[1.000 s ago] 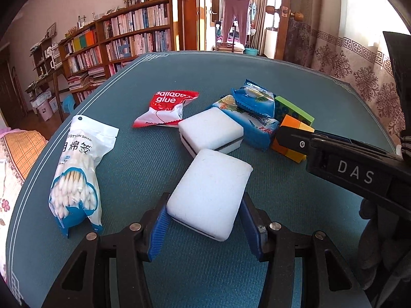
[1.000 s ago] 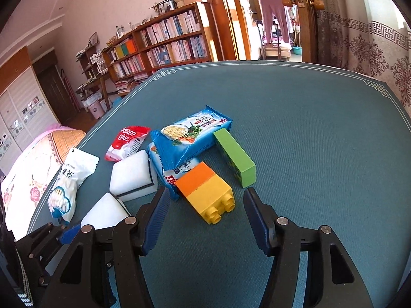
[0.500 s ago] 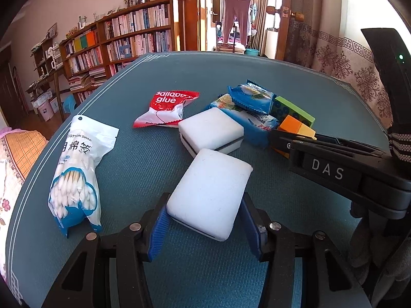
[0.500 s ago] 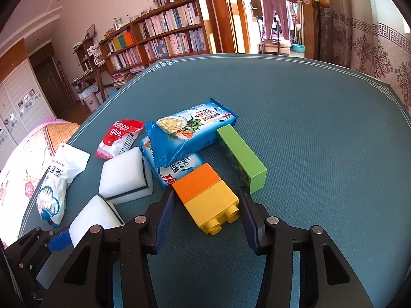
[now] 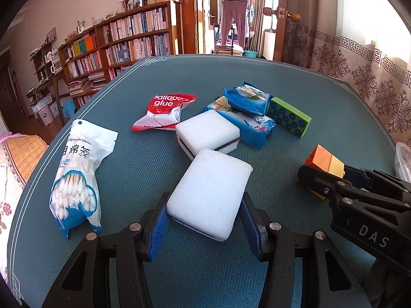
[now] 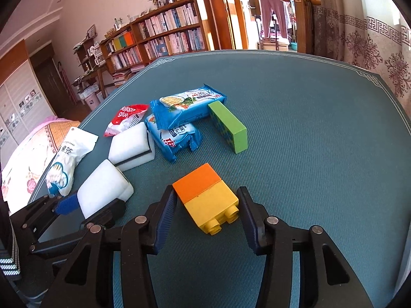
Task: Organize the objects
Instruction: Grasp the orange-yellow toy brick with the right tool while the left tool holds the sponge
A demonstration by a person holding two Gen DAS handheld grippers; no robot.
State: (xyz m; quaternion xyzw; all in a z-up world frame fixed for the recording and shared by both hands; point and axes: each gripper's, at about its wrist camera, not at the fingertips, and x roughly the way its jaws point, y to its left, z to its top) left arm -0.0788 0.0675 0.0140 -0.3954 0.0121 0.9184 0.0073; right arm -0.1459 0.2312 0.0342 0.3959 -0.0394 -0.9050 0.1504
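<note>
Across the teal cloth-covered table (image 6: 308, 128), the right gripper (image 6: 206, 209) has drawn the orange-and-yellow plastic toy brick (image 6: 205, 195), now pinched between its just-narrowed jaws, away from the clutter, while the left gripper (image 5: 205, 220) clamps a white rectangular sponge (image 5: 209, 192).

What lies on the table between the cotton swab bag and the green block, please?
In the left wrist view, the two white sponges lie between the cotton swab bag and the green block, with blue snack packets beside the block.
</note>
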